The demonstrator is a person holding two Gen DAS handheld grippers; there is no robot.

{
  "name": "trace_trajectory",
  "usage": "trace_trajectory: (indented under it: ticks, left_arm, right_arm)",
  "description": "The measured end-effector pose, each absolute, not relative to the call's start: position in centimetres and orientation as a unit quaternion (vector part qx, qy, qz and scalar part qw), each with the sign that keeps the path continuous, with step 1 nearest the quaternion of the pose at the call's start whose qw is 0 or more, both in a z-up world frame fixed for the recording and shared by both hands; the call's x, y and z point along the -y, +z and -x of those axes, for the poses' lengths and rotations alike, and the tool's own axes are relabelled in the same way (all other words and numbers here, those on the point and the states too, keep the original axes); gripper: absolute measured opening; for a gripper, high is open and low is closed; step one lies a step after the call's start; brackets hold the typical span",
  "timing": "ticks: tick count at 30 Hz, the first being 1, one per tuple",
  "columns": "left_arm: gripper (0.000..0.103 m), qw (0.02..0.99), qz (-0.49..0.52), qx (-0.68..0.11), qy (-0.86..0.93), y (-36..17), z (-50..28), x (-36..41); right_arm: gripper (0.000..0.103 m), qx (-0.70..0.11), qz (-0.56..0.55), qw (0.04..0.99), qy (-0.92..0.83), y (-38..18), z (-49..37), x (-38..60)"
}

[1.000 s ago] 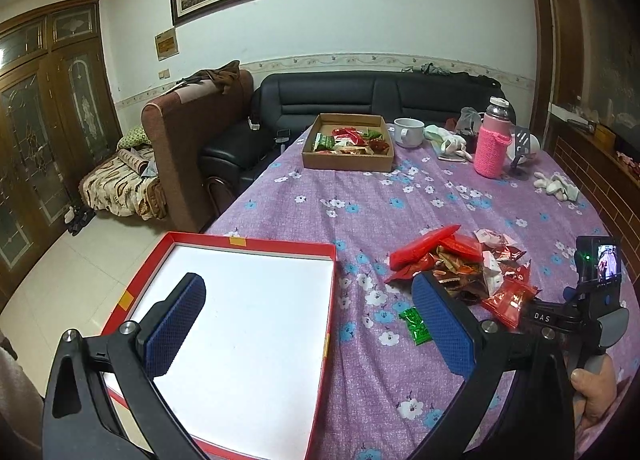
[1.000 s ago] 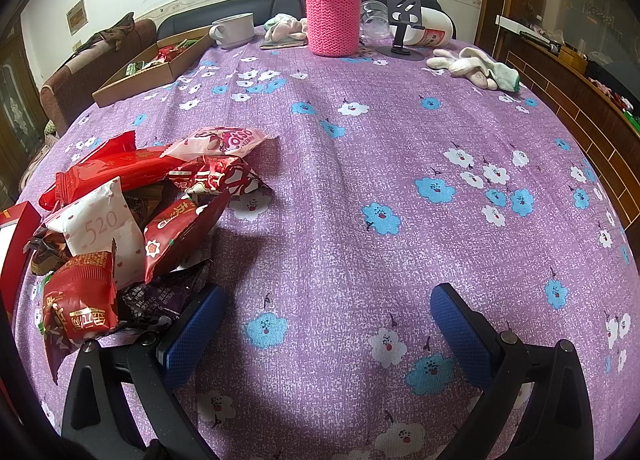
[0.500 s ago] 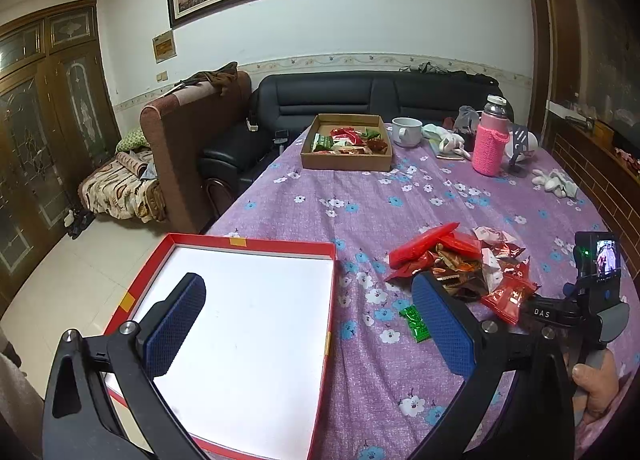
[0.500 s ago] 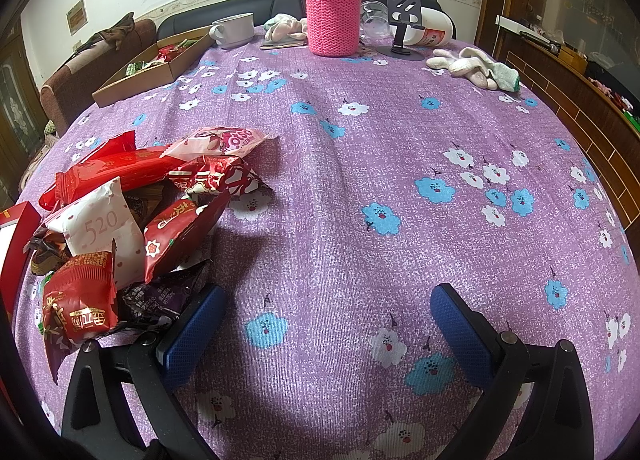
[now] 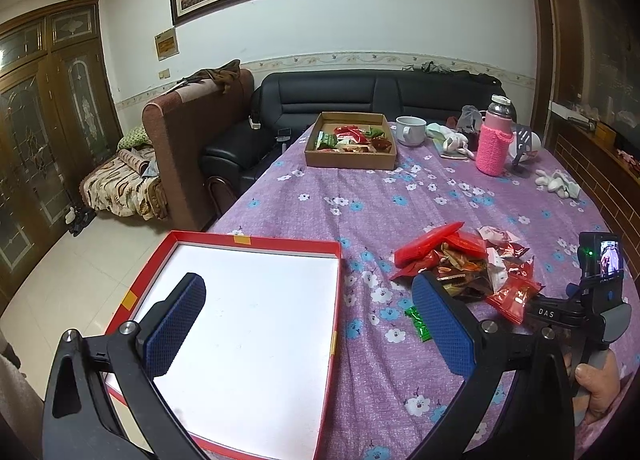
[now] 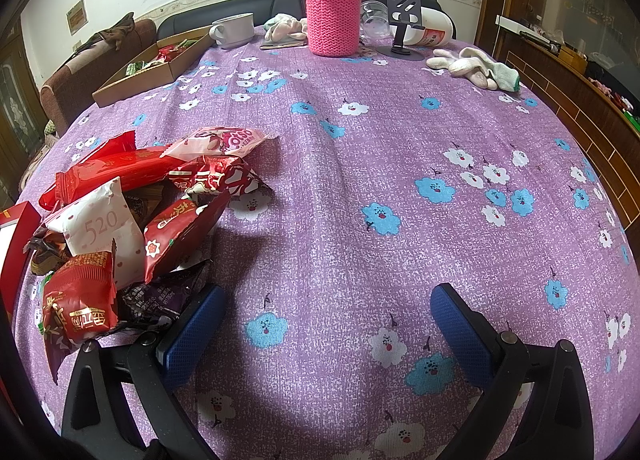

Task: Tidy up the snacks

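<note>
A pile of snack packets (image 5: 472, 272) (image 6: 132, 211), mostly red, lies on the purple flowered tablecloth (image 6: 360, 163). A small green packet (image 5: 419, 323) lies apart, near the pile's front. To the pile's left sits a shallow red box with a white inside (image 5: 256, 332). My left gripper (image 5: 308, 320) hangs open above the box's right edge, nothing between its blue pads. My right gripper (image 6: 324, 324) is open low over bare cloth, its left pad beside a dark purple packet (image 6: 160, 300). The right gripper's body (image 5: 592, 300) and a hand show at the left wrist view's right edge.
A brown cardboard tray (image 5: 352, 139) holding snacks stands at the table's far end. Near it are a white cup (image 5: 410, 129), a flask in a pink knitted sleeve (image 6: 332, 7), a black phone stand (image 6: 404, 19) and white gloves (image 6: 476, 65). Sofas (image 5: 360, 99) lie beyond.
The left wrist view has shifted very slightly; the right gripper and the snacks have not moved.
</note>
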State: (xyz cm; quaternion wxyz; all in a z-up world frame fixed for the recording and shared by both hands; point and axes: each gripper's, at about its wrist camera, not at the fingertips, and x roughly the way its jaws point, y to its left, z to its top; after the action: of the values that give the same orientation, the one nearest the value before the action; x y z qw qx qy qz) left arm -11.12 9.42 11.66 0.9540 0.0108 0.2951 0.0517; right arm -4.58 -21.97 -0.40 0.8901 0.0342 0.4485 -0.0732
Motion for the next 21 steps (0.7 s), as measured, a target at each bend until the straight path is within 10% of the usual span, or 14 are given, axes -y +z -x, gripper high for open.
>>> trace_trajectory:
  ticks: [21]
  left_arm:
    - [0.103, 0.948, 0.001, -0.312, 0.059, 11.2, 10.5, -11.7]
  right_arm:
    - [0.103, -0.448, -0.034, 0.890, -0.073, -0.4, 4.6, 21.9]
